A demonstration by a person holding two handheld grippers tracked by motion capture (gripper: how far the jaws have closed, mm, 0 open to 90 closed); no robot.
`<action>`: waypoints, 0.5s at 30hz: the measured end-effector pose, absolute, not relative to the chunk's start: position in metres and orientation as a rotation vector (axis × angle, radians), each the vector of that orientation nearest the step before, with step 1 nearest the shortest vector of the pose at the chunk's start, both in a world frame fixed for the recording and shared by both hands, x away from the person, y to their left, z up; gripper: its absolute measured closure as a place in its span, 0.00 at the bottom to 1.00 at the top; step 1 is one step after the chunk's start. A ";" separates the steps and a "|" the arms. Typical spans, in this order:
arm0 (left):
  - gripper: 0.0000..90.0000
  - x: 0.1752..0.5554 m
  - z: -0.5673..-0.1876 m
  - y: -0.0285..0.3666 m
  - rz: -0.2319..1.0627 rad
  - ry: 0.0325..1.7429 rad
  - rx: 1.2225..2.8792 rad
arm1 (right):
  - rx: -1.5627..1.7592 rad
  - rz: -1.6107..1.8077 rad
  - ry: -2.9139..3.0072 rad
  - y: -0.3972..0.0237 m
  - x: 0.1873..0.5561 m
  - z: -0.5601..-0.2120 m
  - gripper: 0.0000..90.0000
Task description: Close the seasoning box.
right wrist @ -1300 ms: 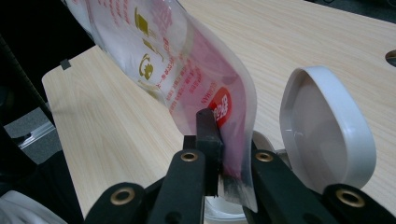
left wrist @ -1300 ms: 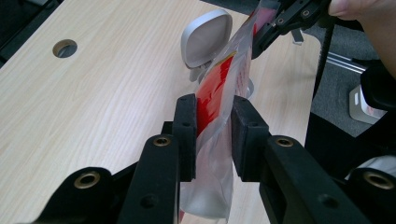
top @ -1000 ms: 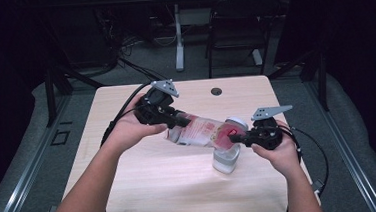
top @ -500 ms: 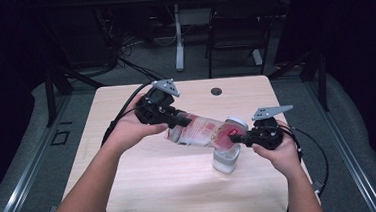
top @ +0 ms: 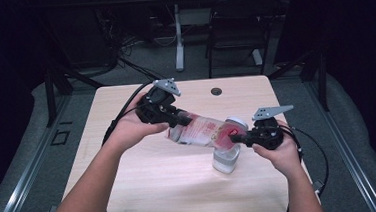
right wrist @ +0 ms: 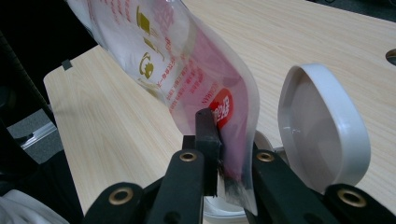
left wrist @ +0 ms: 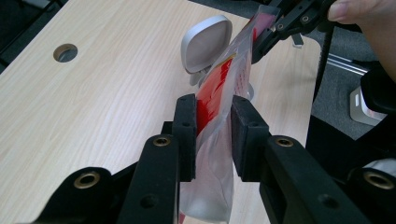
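Over the surface (top: 131, 190) | pouch (top: 203, 131) held at both ends, tilted above open container (top: 227, 158) | left tongs (top: 174, 118) clamped on pouch, right tongs (top: 236, 138) pinched on its lower end | nothing changed since a second ago; pour judged in progress.

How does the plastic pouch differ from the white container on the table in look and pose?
The pouch is thin, soft and see-through with red print; the container is stiff and pale, with no print that I can see. The pouch hangs in the air, slanted, with the left gripper shut on one end and the right gripper on the other; the container stands upright on the table. The container's white lid stands flipped open. Both are packaging for contents.
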State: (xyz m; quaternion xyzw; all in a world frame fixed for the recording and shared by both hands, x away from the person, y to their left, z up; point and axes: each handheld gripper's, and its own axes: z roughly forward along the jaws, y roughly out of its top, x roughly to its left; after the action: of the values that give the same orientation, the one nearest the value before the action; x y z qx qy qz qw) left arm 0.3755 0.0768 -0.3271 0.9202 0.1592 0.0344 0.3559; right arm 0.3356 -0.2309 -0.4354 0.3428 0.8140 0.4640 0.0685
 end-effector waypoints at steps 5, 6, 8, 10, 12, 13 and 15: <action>0.82 0.375 -0.327 0.076 0.093 0.410 2.378 | 1.040 1.397 2.437 -0.231 0.336 -0.436 0.97; 0.82 0.375 -0.327 0.076 0.092 0.409 2.378 | 1.042 1.399 2.434 -0.231 0.337 -0.436 0.97; 0.82 0.375 -0.327 0.075 0.094 0.408 2.379 | 1.044 1.401 2.431 -0.232 0.337 -0.436 0.97; 0.82 0.375 -0.327 0.075 0.093 0.409 2.378 | 1.048 1.401 2.427 -0.232 0.336 -0.436 0.97; 0.82 0.375 -0.326 0.074 0.094 0.410 2.379 | 1.048 1.402 2.428 -0.232 0.337 -0.436 0.97; 0.82 0.375 -0.326 0.074 0.096 0.407 2.383 | 1.052 1.405 2.424 -0.232 0.337 -0.436 0.97; 0.82 0.375 -0.325 0.073 0.100 0.402 2.386 | 1.049 1.401 2.425 -0.233 0.337 -0.436 0.97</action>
State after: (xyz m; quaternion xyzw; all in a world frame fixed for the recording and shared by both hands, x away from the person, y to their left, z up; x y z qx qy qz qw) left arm 0.3750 0.0730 -0.3253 0.9221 0.1552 0.0387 0.3524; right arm 0.3366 -0.2326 -0.4360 0.3497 0.8086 0.4671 0.0752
